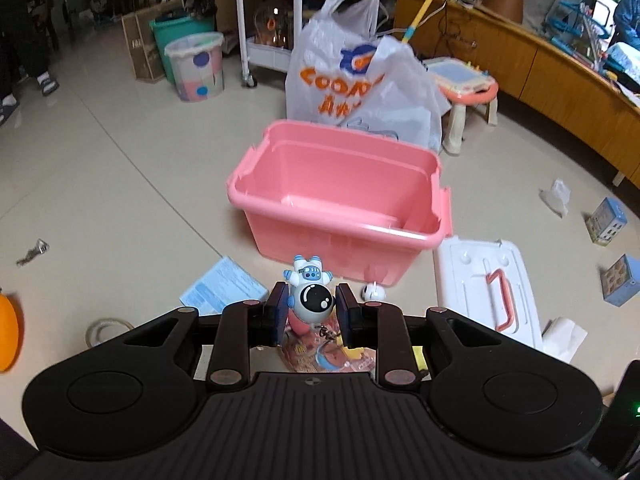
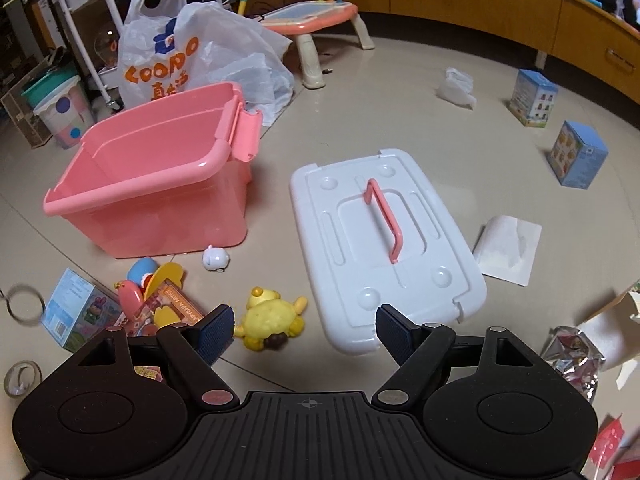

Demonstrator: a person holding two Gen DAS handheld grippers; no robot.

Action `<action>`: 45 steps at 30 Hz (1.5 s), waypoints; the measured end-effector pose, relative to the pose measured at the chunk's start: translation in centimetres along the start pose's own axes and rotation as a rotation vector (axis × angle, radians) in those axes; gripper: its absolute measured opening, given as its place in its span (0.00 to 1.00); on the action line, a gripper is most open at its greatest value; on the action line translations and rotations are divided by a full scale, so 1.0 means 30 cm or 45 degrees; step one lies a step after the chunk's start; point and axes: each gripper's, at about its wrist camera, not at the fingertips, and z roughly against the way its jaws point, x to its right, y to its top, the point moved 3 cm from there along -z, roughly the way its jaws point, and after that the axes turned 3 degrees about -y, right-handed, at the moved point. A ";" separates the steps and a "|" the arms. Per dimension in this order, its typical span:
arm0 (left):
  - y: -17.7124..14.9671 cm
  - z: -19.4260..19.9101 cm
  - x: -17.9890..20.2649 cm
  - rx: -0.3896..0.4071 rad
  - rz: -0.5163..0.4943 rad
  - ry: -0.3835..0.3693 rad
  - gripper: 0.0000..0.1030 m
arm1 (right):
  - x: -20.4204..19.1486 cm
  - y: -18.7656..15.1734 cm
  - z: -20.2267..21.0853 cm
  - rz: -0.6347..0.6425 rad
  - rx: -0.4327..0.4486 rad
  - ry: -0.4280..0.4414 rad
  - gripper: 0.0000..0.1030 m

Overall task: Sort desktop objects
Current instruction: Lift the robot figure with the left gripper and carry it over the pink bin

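Left gripper (image 1: 312,308): clamped on astronaut toy (image 1: 310,292), held above floor clutter, just short of pink bin (image 1: 340,196).
Right gripper (image 2: 306,330): jaws spread wide, nothing between.
Bin: open top, inside looks bare; white lid (image 2: 384,244) flat on floor just to its right, pink handle up.
Near bin front: small white ball toy (image 2: 215,258), yellow plush (image 2: 272,318), toy pile w/ blue box (image 2: 74,312).
Behind bin: plastic bag (image 1: 352,76) touching rear rim.
Right side: two blue cartons (image 2: 578,154), well apart from lid; bare tile between.
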 end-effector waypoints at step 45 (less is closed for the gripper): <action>0.271 -0.125 -0.028 0.109 -0.037 0.001 0.25 | -0.172 -0.059 -0.113 0.169 -0.110 0.098 0.73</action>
